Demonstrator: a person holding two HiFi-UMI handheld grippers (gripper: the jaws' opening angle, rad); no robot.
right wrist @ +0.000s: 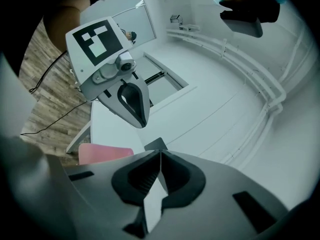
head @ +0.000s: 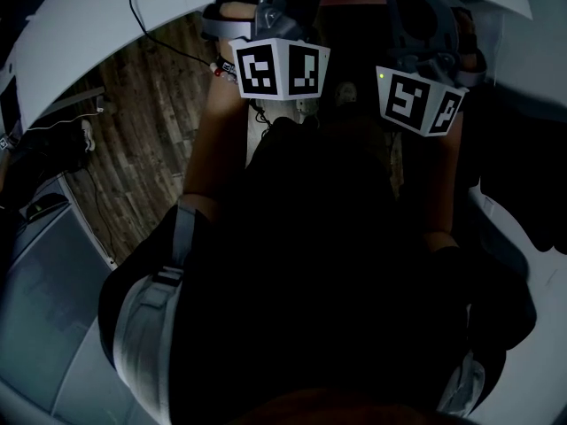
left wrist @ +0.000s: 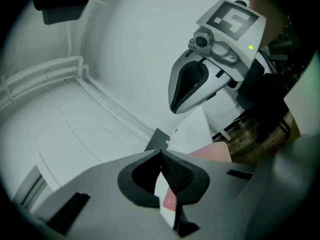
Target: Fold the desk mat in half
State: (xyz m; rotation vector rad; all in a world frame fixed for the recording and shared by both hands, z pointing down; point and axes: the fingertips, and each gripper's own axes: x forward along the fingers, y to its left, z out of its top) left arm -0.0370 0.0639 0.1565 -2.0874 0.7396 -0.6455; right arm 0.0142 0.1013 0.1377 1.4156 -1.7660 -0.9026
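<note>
Both grippers are held up close to the person's dark-clothed chest, side by side; their marker cubes show in the head view, left (head: 282, 69) and right (head: 419, 100). My left gripper (left wrist: 161, 156) is shut with nothing between its pads. My right gripper (right wrist: 160, 156) is also shut and empty. Each gripper view shows the other gripper hanging just ahead: the right one (left wrist: 192, 86) and the left one (right wrist: 131, 100). A flat pink sheet (right wrist: 102, 153), apparently the desk mat, lies far below at the edge of a white table (right wrist: 112, 126); it shows again as a pink patch (left wrist: 216, 151).
A small dark square (right wrist: 156, 144) lies on the white table beside the pink sheet. Wooden floor (head: 146, 122) with black cables (head: 164, 38) runs to the left. White walls with pipe rails (left wrist: 45, 71) surround the space. The person's body fills most of the head view.
</note>
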